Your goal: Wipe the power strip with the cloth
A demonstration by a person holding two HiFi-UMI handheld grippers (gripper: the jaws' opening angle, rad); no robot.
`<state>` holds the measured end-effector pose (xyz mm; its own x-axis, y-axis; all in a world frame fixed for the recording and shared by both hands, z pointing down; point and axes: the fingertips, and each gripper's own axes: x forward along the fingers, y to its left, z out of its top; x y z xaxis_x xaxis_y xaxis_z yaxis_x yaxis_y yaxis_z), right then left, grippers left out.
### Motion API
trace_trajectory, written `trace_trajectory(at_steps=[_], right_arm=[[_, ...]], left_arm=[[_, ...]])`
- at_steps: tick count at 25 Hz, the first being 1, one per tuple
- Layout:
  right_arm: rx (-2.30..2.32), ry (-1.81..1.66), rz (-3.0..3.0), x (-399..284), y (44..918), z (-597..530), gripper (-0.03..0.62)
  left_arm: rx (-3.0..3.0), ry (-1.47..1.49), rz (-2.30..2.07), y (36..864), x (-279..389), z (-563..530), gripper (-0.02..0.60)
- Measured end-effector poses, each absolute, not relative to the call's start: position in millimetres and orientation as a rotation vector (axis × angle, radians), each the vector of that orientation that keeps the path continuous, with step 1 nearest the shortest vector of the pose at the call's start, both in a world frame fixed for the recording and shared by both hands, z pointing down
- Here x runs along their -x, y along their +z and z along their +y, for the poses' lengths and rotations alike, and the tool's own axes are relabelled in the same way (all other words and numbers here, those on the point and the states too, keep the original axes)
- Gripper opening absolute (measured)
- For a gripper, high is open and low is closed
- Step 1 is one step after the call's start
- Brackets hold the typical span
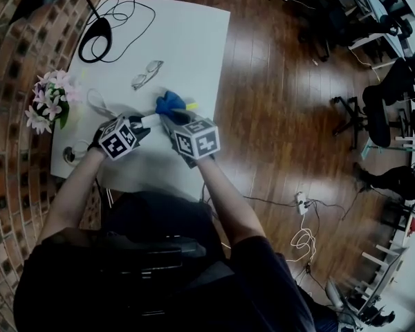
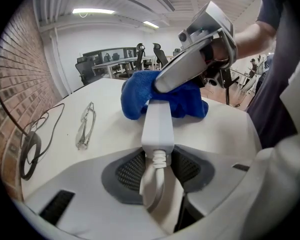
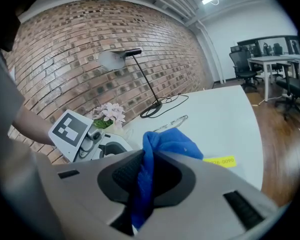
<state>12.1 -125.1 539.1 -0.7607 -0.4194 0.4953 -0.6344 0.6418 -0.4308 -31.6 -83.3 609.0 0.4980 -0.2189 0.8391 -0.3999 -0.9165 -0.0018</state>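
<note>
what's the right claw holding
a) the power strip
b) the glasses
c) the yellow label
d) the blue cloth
d: in the right gripper view the right claw is clamped on the blue cloth, while the power strip sits in the left claw.

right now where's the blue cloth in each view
Head view: cloth left of centre, upper half, over the white table.
Left gripper view: cloth upper middle, over the far end of the power strip.
Right gripper view: cloth at centre, held in the right gripper.
Shared landmark: eyeglasses, just beyond the cloth.
</note>
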Motion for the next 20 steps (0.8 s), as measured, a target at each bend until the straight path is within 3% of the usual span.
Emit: trace_trajectory(at_steps=[20], right_arm=[[-0.997,0.836,-2.455,-60.2,541.1,-146.0,0.051]], left_arm=[[-2.565,1.365,-0.536,610.3,32.8,-83.9,0.176]])
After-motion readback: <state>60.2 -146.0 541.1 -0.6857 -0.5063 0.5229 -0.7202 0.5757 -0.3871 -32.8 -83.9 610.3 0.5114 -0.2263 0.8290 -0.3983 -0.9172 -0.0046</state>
